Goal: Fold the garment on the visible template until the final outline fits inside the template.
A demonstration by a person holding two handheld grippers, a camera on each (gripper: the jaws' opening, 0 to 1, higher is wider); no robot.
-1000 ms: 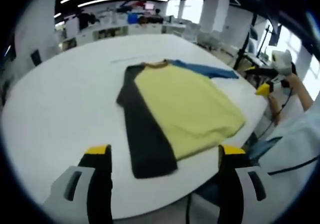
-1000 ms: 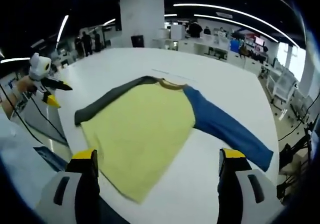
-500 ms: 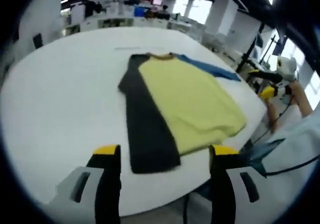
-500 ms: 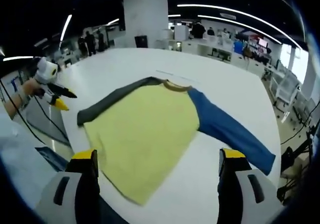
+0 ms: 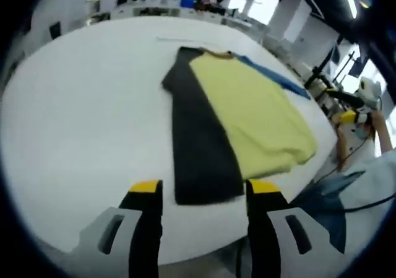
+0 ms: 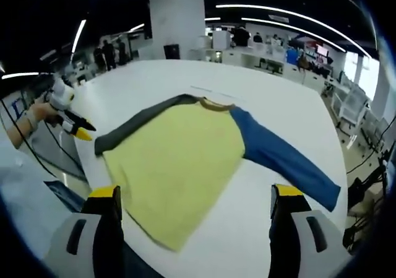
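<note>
Shirt (image 6: 179,160) lies flat on white table (image 5: 80,104), yellow body face up, dark sleeve (image 5: 201,145) straight along body on one side, blue sleeve (image 6: 281,160) angled out on the other. Template outline can't be made out.

Left gripper (image 5: 201,194) hovers just short of dark sleeve cuff, jaws apart w/ nothing between. Right gripper (image 6: 195,197) hangs above hem, jaws wide, empty.

Likely step: pinch a sleeve and fold inward. To do it well, left should grip cuff edge only, one layer, lift low, lay sleeve across yellow w/o dragging body. Right could pin hem.
</note>
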